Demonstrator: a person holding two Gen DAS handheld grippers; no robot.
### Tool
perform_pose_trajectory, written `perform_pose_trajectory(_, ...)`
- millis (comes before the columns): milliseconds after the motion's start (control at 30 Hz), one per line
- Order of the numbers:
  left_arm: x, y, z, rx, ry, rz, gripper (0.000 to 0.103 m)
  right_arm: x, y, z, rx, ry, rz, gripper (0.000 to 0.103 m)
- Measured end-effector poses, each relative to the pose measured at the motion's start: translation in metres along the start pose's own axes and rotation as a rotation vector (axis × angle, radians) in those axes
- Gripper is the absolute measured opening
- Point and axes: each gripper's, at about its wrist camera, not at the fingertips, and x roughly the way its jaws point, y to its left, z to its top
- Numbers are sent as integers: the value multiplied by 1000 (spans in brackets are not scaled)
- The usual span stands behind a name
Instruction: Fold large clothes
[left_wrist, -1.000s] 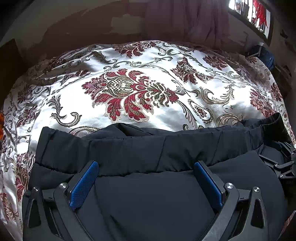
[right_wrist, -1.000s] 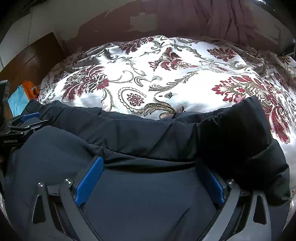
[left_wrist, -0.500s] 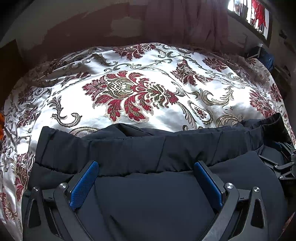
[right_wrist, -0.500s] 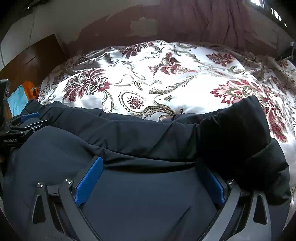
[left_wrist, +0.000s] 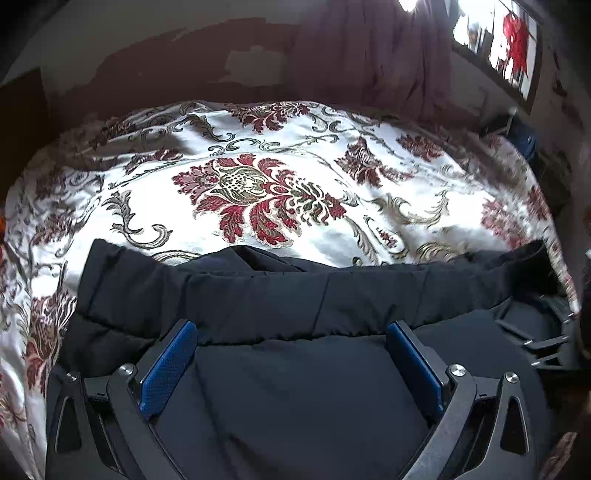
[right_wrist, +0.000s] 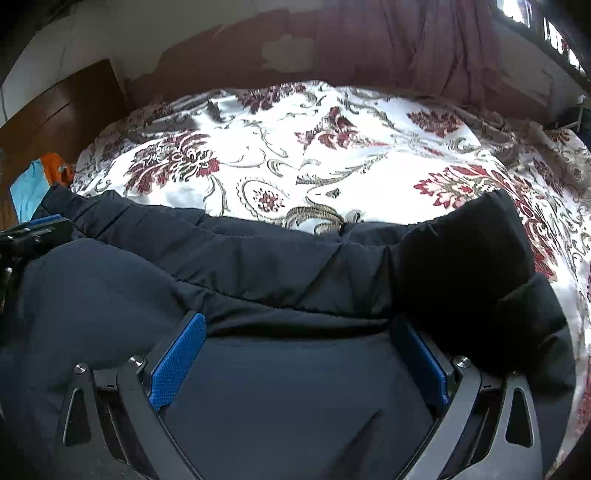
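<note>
Nearest, in the left wrist view: left gripper (left_wrist: 291, 354), jaws spread wide, blue pads (left_wrist: 168, 369) set far apart, nothing pinched between them. Dark navy padded garment (left_wrist: 295, 398) filling the gap between the fingers and spreading beneath them, lying on the bed. Just ahead of the fingertips, a stitched seam, then a quilted band (left_wrist: 280, 299) of the same garment running left to right across the frame. At the far right edge, part of the other gripper's black frame, over the same dark cloth.

Likewise in the right wrist view: right gripper (right_wrist: 299, 350), jaws equally wide, blue pads (right_wrist: 177, 365) apart with only smooth fabric of the garment (right_wrist: 295, 398) between them, none of it clamped. Ahead of the tips, the quilted band again, ending on the right in a thick, darker, bunched fold (right_wrist: 469, 266). At the left edge, the left gripper's blue-tipped finger (right_wrist: 44, 221), over the garment's far-left end.

Beyond the garment: white satin bedspread (left_wrist: 295, 177) with red and olive floral scrolls, bare from the garment's upper edge to the bed's far side. Left of the bed in the right wrist view, orange and light-blue cloth (right_wrist: 37, 177) beside a brown wooden panel (right_wrist: 62, 110). Farthest back, a patchy, peeling wall (right_wrist: 221, 59), a dull mauve curtain (right_wrist: 406, 40), and a bright window (left_wrist: 495, 40) at upper right.
</note>
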Motion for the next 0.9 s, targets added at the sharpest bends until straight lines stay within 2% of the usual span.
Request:
perform_pose_trajectory(67,-12,6,0,-33,-2,-9,103,-11,2,-2,-12,3,-26,99)
perform_pose_trajectory(333,-61,35,-10,-55,-18,77,103,-62,-17,-4,-45,-27,-123,99)
perform_pose_trajectory(500,-77,65,-15,-130,-3,105,103,-79,-51,6,8,-28,-178,99)
perform_pose_trajectory(567,-79,81,-18,-183,15,113,103,-78,-67,6,61,-5,-152,99)
perform_pose_trajectory(767,-64,119,-34,-381,127,-3,103,-56,-94,-18,209,58,-69,99)
perform_pose_trajectory(900,-47,130,-54,-483,182,-71,103,-35,-102,-43,285,117,-23,99)
